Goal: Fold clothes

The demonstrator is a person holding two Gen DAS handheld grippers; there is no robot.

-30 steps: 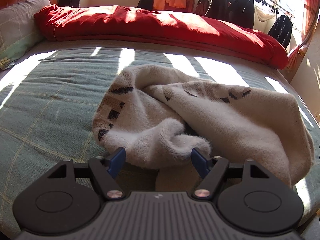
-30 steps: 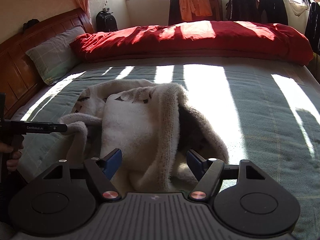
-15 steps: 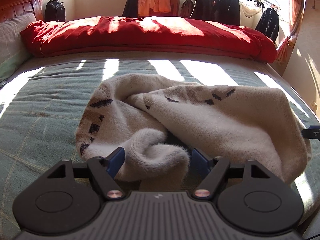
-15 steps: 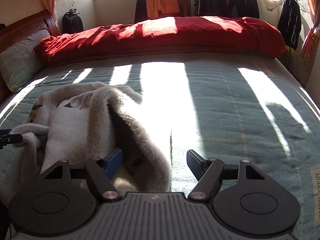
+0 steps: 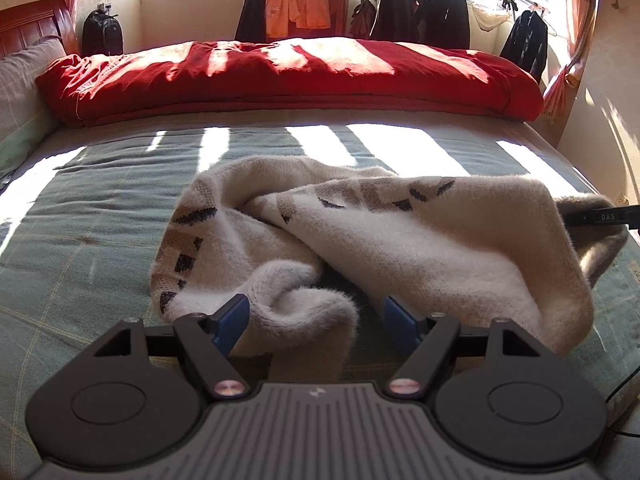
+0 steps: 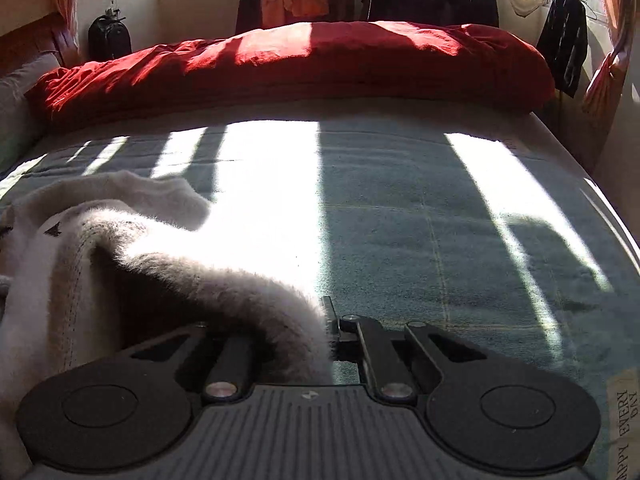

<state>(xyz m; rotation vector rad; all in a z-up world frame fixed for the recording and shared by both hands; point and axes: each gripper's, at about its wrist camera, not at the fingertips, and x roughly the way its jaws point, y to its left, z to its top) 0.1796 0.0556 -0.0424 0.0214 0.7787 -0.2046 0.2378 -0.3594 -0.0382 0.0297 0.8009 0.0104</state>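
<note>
A cream knitted sweater with brown and black pattern lies crumpled on the green checked bedsheet. My left gripper is open, its blue-padded fingers on either side of a rolled sleeve cuff without squeezing it. My right gripper is shut on the sweater's edge at its right side; the left finger is hidden under the cloth. The right gripper's tip also shows in the left wrist view, at the sweater's far right edge.
A red duvet lies rolled across the far side of the bed. A grey pillow and wooden headboard are at left. Dark jackets hang on a rail by the window. The bed's right edge is close.
My right gripper has closed on the sweater's right edge; half a second ago it was open. Both views have swung right. The left gripper stays open around the cuff.
</note>
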